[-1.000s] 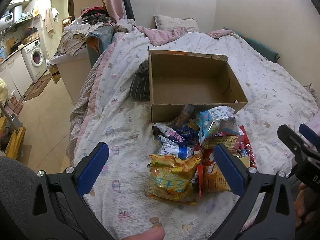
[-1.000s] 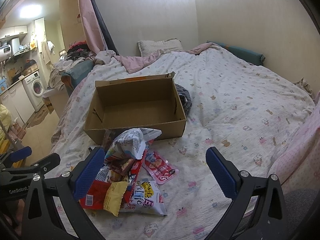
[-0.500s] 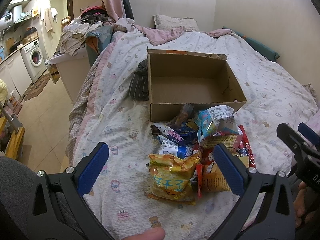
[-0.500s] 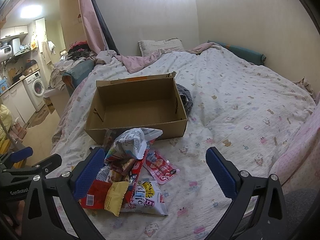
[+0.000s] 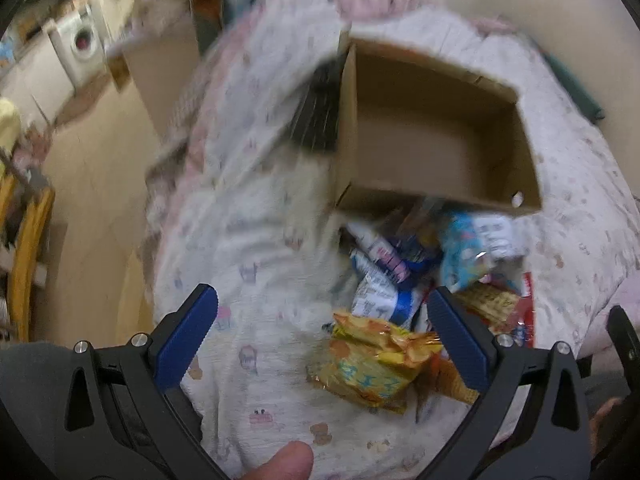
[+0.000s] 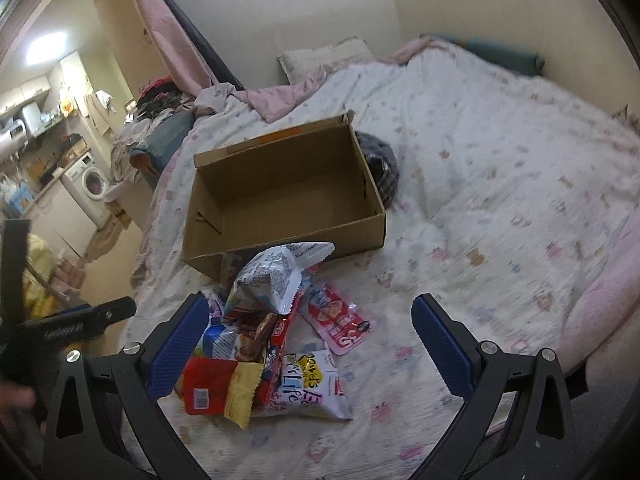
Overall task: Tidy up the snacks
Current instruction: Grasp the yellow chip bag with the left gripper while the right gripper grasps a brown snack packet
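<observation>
**Left tool dropped toward snack pile**

Left tool [image 5: 322, 326] swung down and closer, jaws spread, empty, over yellow packet [image 5: 370, 364]. Right tool [image 6: 310, 338] released, barely shifted. Snacks [image 6: 264, 328] heaped on bed [image 6: 500, 184] beside empty box [image 6: 288, 192]; sorting unstarted.

A big bed [image 6: 500, 168] fills the room under a patterned quilt, pillow [image 6: 324, 56] against the cream wall [image 6: 280, 4]. Off left, a washer [image 6: 93, 182] under cabinets, tan floor [image 5: 92, 152], ceiling light [image 6: 46, 46] glowing.
</observation>
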A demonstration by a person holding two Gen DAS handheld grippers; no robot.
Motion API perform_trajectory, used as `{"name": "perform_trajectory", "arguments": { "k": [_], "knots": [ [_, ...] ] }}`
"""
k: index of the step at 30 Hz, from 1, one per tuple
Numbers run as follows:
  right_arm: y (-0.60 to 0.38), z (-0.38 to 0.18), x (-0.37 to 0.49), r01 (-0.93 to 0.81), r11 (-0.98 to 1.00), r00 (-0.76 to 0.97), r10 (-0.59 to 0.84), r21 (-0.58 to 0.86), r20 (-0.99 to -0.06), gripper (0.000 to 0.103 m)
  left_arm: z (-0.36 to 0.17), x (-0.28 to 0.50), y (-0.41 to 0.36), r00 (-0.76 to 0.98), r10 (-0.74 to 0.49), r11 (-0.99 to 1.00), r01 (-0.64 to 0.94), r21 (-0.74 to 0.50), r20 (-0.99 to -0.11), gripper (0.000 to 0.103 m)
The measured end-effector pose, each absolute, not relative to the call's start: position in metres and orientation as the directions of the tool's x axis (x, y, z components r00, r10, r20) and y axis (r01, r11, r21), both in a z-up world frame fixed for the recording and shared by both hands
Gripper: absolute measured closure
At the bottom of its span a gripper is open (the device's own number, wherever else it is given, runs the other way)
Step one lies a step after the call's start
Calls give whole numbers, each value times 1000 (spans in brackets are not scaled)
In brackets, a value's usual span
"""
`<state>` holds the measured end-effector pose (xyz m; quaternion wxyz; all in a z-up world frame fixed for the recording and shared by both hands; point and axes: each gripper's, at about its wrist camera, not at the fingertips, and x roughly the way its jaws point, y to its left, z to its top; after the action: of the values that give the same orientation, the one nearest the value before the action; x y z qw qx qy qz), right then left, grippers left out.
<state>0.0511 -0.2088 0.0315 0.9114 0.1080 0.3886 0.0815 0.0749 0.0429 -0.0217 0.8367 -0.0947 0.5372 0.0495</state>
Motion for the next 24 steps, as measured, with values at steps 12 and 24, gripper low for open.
{"name": "perform_trajectory", "arguments": {
  "k": [12, 24],
  "knots": [
    [-223, 19, 60, -25, 950, 640, 254, 311, -726, 0, -72, 63, 42, 233, -128, 976, -141, -164, -964, 0],
    [-240, 11, 58, 13, 940, 627, 259, 342, -735, 0, -104, 61, 9, 129, -187, 981, -26, -192, -974, 0]
  ]
}}
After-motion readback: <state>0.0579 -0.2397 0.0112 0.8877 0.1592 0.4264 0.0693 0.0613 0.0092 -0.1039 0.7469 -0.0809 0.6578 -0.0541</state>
